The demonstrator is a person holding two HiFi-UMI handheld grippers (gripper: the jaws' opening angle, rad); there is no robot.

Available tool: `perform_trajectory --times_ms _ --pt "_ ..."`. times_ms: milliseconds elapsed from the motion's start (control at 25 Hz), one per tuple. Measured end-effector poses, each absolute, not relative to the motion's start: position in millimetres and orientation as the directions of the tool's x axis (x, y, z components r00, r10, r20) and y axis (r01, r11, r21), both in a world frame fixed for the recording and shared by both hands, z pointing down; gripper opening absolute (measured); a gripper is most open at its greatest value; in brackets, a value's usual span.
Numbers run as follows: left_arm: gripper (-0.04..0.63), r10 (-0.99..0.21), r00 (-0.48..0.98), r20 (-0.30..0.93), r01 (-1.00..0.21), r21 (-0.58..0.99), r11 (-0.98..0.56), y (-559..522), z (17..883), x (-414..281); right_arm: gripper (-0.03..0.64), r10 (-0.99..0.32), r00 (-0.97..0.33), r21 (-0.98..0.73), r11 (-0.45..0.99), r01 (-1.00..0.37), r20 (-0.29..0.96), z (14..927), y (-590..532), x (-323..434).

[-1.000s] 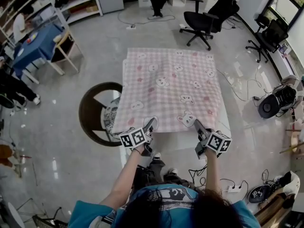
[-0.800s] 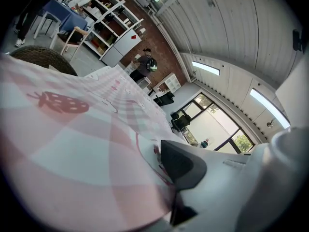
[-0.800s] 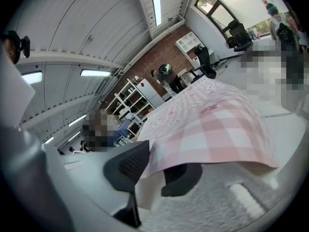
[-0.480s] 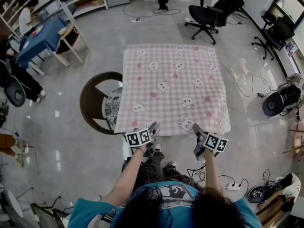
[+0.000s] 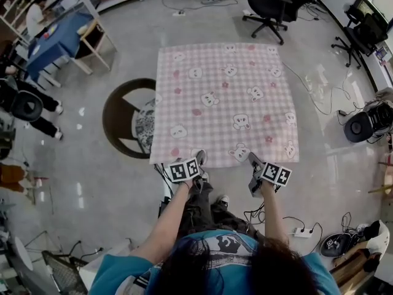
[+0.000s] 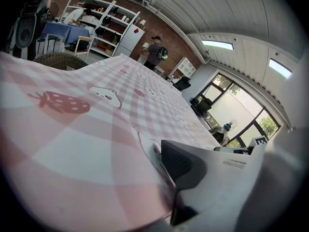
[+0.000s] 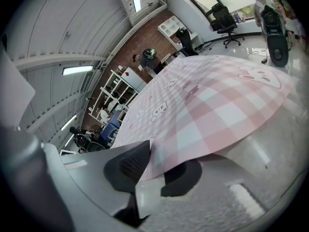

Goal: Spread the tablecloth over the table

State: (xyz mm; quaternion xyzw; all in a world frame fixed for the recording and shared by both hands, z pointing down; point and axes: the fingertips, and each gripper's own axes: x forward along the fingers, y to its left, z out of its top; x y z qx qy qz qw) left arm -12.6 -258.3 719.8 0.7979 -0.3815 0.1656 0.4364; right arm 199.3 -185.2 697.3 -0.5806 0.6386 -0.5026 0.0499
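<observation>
The pink checked tablecloth, printed with bunnies and strawberries, lies spread flat over the table and hides its top. My left gripper is shut on the cloth's near edge left of the middle. In the left gripper view the cloth runs in under the dark pad. My right gripper is shut on the same edge further right. In the right gripper view the cloth passes between the two dark pads. The person's legs stand just behind the near edge.
A round dark wicker chair stands close to the table's left side. Black office chairs are beyond the far edge, and a blue-covered table at the far left. Cables and a power strip lie on the floor at the right.
Both grippers have come down with the cloth's near edge. The cloth, lifted and sloping before, now lies level across the table.
</observation>
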Motion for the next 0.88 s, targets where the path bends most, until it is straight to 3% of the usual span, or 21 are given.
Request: perform_trajectory --times_ms 200,440,880 --pt "0.123 -0.499 0.582 0.642 -0.809 0.522 -0.27 -255 728 -22 0.069 -0.784 -0.303 -0.705 -0.229 -0.671 0.542 716 -177 198" --pt "0.199 -0.533 0.543 0.649 -0.828 0.52 -0.21 -251 727 -34 0.167 -0.795 -0.327 -0.734 -0.206 -0.647 0.511 710 -171 195" --pt "0.201 -0.561 0.562 0.607 -0.818 0.509 -0.269 -209 704 -40 0.184 -0.792 -0.372 -0.749 -0.154 -0.644 0.483 703 -127 199"
